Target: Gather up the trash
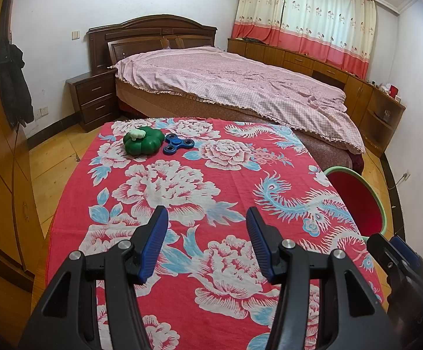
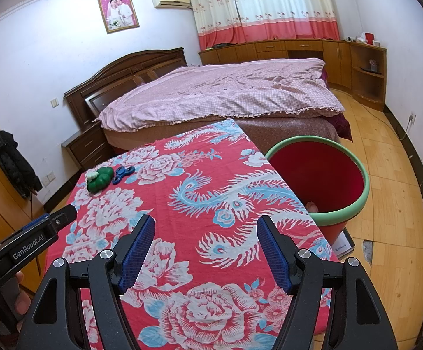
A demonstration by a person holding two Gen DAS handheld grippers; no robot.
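Observation:
A green lobed toy with a white piece on top (image 1: 143, 141) and a blue fidget spinner (image 1: 178, 143) lie side by side at the far left of the table with the red flowered cloth (image 1: 211, 192). They also show in the right wrist view, the green toy (image 2: 100, 179) and the spinner (image 2: 123, 173). A red bin with a green rim (image 2: 322, 180) stands on the floor at the table's right side; it also shows in the left wrist view (image 1: 357, 201). My left gripper (image 1: 207, 218) is open and empty over the near table. My right gripper (image 2: 205, 227) is open and empty near the bin.
A bed with a pink cover (image 1: 240, 81) stands behind the table. A dark nightstand (image 1: 93, 99) is at its left. Wooden cabinets (image 2: 313, 49) run under the curtained window. A wardrobe with a hanging black coat (image 1: 13, 84) is at the left. The floor is wooden (image 2: 392, 192).

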